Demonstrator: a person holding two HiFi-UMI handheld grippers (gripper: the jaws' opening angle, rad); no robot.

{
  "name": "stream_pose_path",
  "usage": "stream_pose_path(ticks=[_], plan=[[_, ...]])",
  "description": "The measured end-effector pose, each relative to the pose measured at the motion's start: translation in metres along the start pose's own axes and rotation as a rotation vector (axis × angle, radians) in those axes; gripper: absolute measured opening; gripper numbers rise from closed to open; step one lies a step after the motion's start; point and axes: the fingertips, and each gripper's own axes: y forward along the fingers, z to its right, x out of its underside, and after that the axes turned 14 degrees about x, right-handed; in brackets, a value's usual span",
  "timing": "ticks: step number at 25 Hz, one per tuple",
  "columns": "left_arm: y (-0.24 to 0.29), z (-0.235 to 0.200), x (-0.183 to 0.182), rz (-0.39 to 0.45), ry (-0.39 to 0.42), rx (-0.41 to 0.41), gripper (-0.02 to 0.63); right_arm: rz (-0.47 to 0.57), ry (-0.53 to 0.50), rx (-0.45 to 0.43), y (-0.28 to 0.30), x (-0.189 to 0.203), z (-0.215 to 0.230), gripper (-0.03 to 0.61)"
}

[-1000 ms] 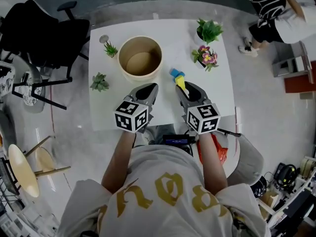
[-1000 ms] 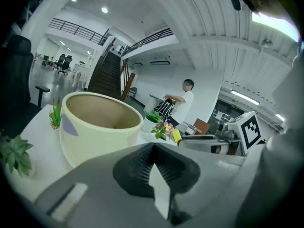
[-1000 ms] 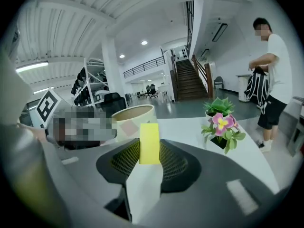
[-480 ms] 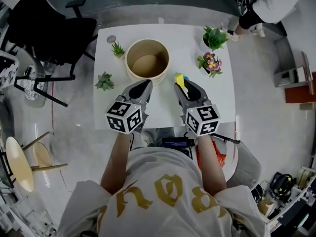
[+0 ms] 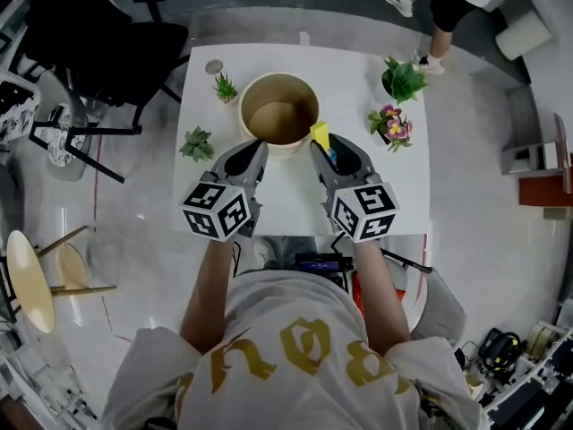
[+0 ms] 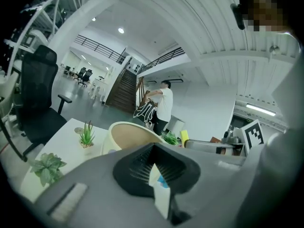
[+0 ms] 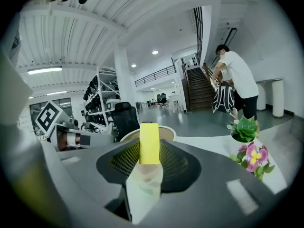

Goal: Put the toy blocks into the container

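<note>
block: the yellow block stands upright in the right gripper, raised off the table. It sits just beside the container's near rim, right of the mouth and not yet over it.
blue piece: a bit of blue shows low between the right jaws in the head view. It cannot be told whether this is a second block.
container: the container is round, beige and seems empty. It stands in the table's far half, a little left of the middle.
right gripper: its jaws are clamped on the lower part of the block, and the upper part stands clear above the pads.
left gripper: the left gripper is just beside the near rim, on the left. Its jaws are nearly together with a slim gap, and a blue speck shows in that gap. It is unclear whether the speck is pinched there.
stage: judged as carry nearly done, drop still to come.
plants: two plants are near the table's left edge. Two more, one flowering, are toward the right edge.
risk, early release: letting go here would likely land the block on the table outside the rim.
risk, pivot: the low grip may let the tall block tip or slip if the gripper tilts.
risk, contact: both grippers crowd the near rim, so a jaw could nudge the container toward the far edge, or the two could clash at the mouth.
</note>
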Motion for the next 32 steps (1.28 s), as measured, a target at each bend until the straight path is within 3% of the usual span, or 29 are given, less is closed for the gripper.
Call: stream_pose_path(ticks=[9,14,32], plan=[[-0.003,-0.018,-0.011,0.020,-0.005,-0.053,0.000,-0.001,-0.053,-0.053,0.031,-0.012,-0.013,0.160],[-0.005,-0.024,-0.017,0.066,-0.030,-0.028,0.000,-0.021,-0.078,-0.067,0.047,-0.011,-0.019,0.160],[0.000,-0.035,-0.006,0.032,-0.047,-0.025,0.001,-0.046,-0.100,-0.058,0.060,0.001,-0.021,0.161]])
